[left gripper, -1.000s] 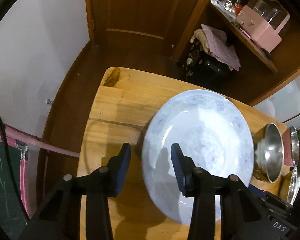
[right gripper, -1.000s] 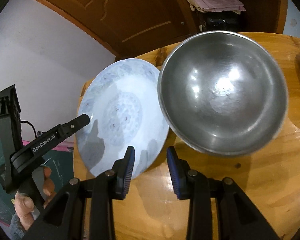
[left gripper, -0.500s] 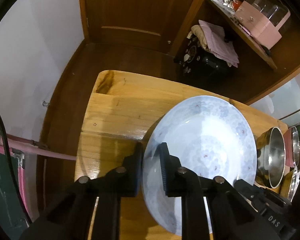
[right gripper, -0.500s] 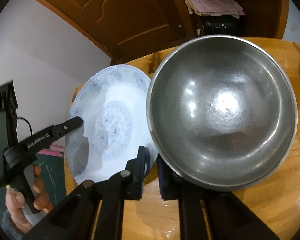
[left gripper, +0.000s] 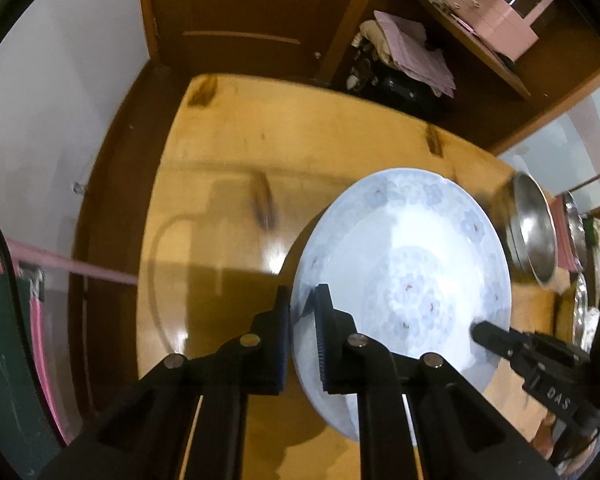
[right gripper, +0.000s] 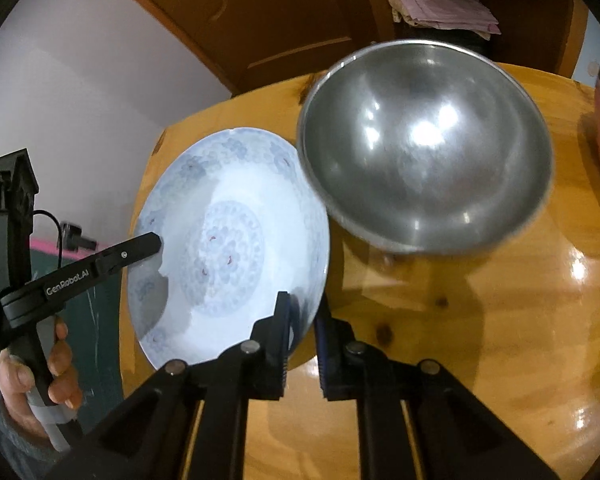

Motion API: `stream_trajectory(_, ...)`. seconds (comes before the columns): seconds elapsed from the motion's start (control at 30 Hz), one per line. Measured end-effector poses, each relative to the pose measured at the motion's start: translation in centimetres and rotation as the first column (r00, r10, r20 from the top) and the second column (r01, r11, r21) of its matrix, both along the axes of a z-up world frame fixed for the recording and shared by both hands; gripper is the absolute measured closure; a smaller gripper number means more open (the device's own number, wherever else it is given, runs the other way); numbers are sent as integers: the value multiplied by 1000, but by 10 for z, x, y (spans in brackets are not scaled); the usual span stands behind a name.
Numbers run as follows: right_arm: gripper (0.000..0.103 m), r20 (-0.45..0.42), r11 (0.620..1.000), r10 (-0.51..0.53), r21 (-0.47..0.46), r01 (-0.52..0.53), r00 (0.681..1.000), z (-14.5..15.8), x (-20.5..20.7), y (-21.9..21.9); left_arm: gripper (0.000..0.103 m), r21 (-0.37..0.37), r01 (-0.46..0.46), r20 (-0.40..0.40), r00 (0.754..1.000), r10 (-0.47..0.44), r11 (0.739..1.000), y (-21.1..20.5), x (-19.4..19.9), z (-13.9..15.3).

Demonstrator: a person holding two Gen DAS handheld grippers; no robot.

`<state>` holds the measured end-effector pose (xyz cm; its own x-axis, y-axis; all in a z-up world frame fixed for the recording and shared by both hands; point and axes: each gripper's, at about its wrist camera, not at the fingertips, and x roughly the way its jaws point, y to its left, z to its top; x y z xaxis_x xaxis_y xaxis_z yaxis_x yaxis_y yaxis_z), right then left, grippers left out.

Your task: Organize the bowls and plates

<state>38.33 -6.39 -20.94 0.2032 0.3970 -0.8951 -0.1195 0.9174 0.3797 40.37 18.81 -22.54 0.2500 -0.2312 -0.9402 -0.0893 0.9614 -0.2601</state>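
left wrist view: my left gripper (left gripper: 303, 332) clamps the floral plate (left gripper: 412, 280) rim; my right gripper (right gripper: 304, 336) clamps the opposite rim, steel bowl (right gripper: 424, 144) beside on surface (right gripper: 480, 320).

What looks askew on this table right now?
The floral plate is not lying flat: its left side looks raised, with dark shadow beneath. The left gripper and right gripper pinch opposite rims. No spill shows.

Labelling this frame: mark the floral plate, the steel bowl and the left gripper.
floral plate (right gripper: 228, 240), right wrist view, centre medallion.
steel bowl (right gripper: 424, 144), right wrist view, inner bottom.
left gripper (left gripper: 302, 312), left wrist view, between fingertips at the plate's rim.
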Motion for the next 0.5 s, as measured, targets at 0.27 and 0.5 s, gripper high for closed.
stream_trajectory(0.27, 93, 4, 999, 46, -25, -46, 999, 5, -29, -10, 95, -87, 0, -19, 1000, -1, 996, -2, -61, 0)
stream_trajectory(0.5, 93, 24, 998, 65, -21, -65, 998, 21, -58, -18, 95, -118, -24, 2, 1000, 24, 993, -7, -110, 20)
